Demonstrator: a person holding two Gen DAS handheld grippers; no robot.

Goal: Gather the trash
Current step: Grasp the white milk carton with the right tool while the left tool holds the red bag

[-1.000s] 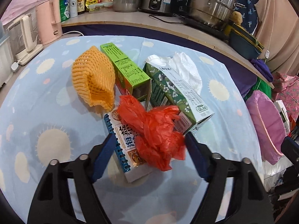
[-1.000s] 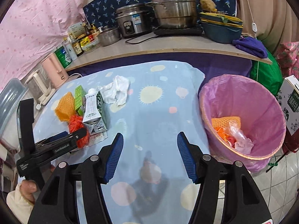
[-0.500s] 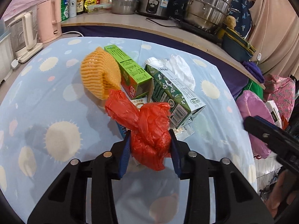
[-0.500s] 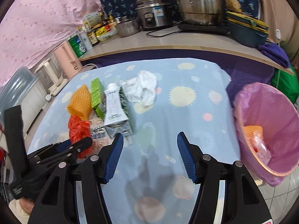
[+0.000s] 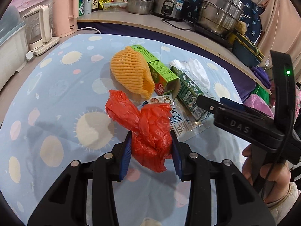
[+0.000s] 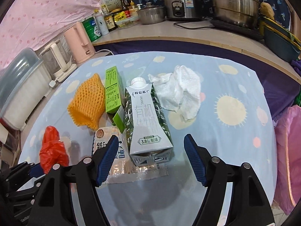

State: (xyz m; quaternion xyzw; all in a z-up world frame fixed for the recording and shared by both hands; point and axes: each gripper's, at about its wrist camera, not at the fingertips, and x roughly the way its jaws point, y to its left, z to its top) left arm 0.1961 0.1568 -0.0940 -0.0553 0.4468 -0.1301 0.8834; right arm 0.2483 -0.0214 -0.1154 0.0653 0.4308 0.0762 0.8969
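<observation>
My left gripper (image 5: pixel 151 153) is shut on a crumpled red plastic bag (image 5: pixel 148 128), lifted a little off the table; the bag also shows in the right wrist view (image 6: pixel 51 150). My right gripper (image 6: pixel 150 162) is open, its jaws either side of the bottom end of a green-and-white milk carton (image 6: pixel 148 120) lying flat. Beside the carton lie a green box (image 6: pixel 112 90), an orange foam net (image 6: pixel 88 101), a crumpled white tissue (image 6: pixel 180 92) and a flat clear wrapper (image 6: pixel 122 162).
A pink-lined trash bin (image 6: pixel 287 150) stands off the table's right edge. A pink kettle (image 5: pixel 64 16) and a white appliance (image 5: pixel 40 32) stand at the back left. Pots and bottles line the counter (image 5: pixel 143 21) behind.
My left gripper closed on the red bag and lifted it back toward me. My right gripper swung left from the bin side to the milk carton's bottom end.
</observation>
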